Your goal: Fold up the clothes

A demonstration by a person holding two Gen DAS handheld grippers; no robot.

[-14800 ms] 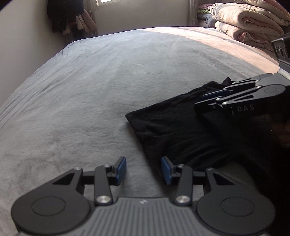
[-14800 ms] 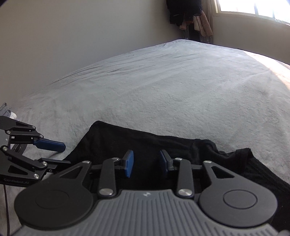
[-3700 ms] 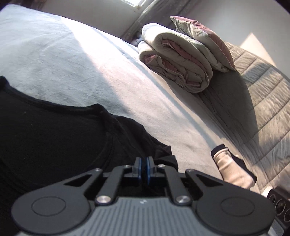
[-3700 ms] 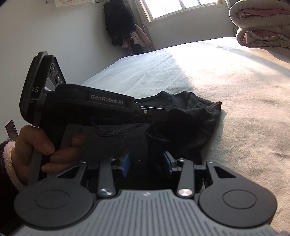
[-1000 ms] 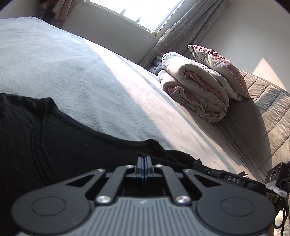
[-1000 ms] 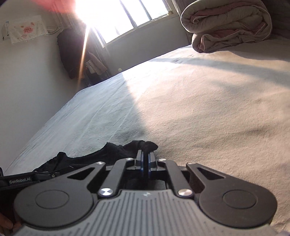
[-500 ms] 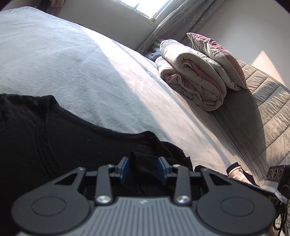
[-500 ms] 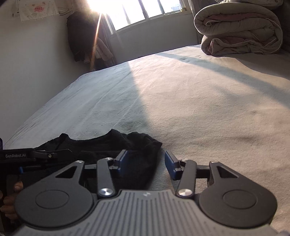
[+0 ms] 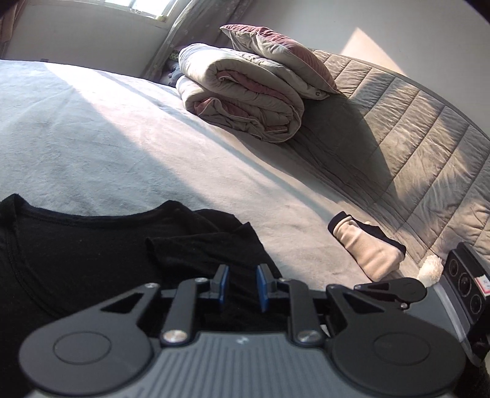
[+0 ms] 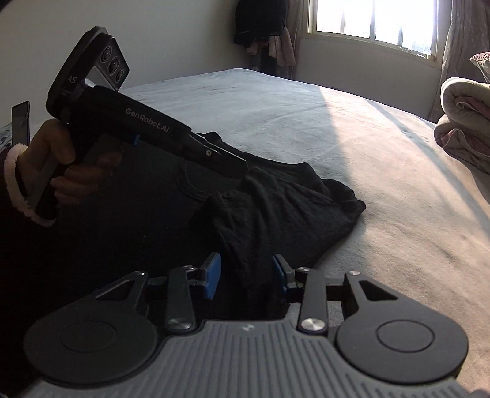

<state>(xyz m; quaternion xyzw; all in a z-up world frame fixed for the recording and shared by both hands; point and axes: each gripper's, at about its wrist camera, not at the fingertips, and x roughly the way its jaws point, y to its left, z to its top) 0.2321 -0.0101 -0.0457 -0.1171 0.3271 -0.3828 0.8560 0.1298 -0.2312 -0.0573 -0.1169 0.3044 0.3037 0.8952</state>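
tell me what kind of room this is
Most likely a bedroom. A black shirt lies on a wide bed with a quilted headboard; a folded duvet with a pillow on top sits near it, by a curtained window.

Black shirt (image 10: pixel 275 211) lower half off-frame; folded duvet (image 10: pixel 465 128) cropped at right edge.

Blk grippers (image 10: pixel 246 277), blue pads (image 10: pixel 211 275), "GenRobot.AI" txt; pink fuzzy cuff (image 10: pixel 13 183), prob.

Black shirt (image 10: pixel 275 208) bunched on grey bed (image 10: pixel 398 189), right gripper (image 10: pixel 246 274) spread above it, left gripper (image 10: pixel 242 167) alongside
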